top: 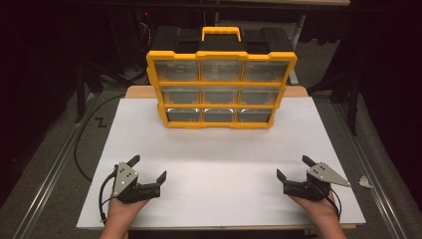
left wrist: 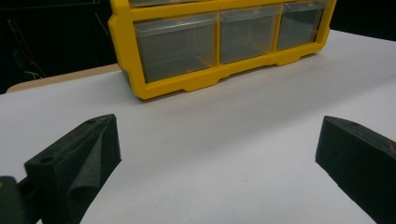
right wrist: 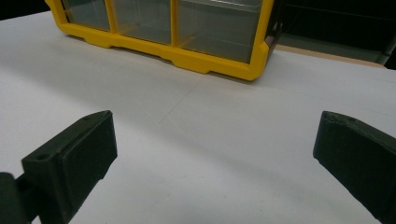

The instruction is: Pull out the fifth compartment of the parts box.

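Both grippers wait well short of the yellow drawer cabinet (top: pixel 221 89), which stands upright at the far middle of the white board (top: pixel 219 164). I hold my left gripper (top: pixel 148 168) and right gripper (top: pixel 293 168) wide open and empty, aimed at its bottom drawers (left wrist: pixel 177 44), which look empty, though glare blurs them.
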The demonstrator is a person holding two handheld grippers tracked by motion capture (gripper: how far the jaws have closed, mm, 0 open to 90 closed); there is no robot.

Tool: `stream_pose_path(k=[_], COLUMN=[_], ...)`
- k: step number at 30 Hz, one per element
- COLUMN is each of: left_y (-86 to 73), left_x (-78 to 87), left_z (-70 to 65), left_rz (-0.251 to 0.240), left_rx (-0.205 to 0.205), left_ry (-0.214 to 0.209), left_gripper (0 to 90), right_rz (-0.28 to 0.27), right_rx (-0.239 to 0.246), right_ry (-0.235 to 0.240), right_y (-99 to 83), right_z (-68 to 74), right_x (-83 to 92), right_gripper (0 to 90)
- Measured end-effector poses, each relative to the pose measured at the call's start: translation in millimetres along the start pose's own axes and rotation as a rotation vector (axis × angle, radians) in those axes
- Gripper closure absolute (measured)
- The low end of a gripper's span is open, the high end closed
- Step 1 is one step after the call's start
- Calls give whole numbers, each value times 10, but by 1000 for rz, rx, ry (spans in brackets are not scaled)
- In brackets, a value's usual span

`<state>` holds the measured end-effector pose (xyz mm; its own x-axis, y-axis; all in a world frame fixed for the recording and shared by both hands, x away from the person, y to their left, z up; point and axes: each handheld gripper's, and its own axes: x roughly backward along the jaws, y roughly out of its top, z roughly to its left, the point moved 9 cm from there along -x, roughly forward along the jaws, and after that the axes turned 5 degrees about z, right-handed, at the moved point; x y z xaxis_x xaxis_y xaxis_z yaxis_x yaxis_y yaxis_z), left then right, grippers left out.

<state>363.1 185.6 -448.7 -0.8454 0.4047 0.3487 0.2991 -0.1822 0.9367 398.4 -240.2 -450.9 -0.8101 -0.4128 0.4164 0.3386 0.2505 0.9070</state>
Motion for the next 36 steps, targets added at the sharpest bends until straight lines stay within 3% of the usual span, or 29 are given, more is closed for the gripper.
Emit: stream_pose_path(k=[21, 36], left_y=[-13, -2], left_x=[-21, -25], left_z=[-10, -13], left_rz=[8, -5], left_rx=[15, 27], left_ry=[-21, -20], left_gripper=[2, 2], right_rz=[27, 43], right_rx=[12, 9], right_ry=[-41, -66], right_y=[-13, 100], right_z=[-34, -56], right_x=[-46, -312], right_gripper=[7, 7])
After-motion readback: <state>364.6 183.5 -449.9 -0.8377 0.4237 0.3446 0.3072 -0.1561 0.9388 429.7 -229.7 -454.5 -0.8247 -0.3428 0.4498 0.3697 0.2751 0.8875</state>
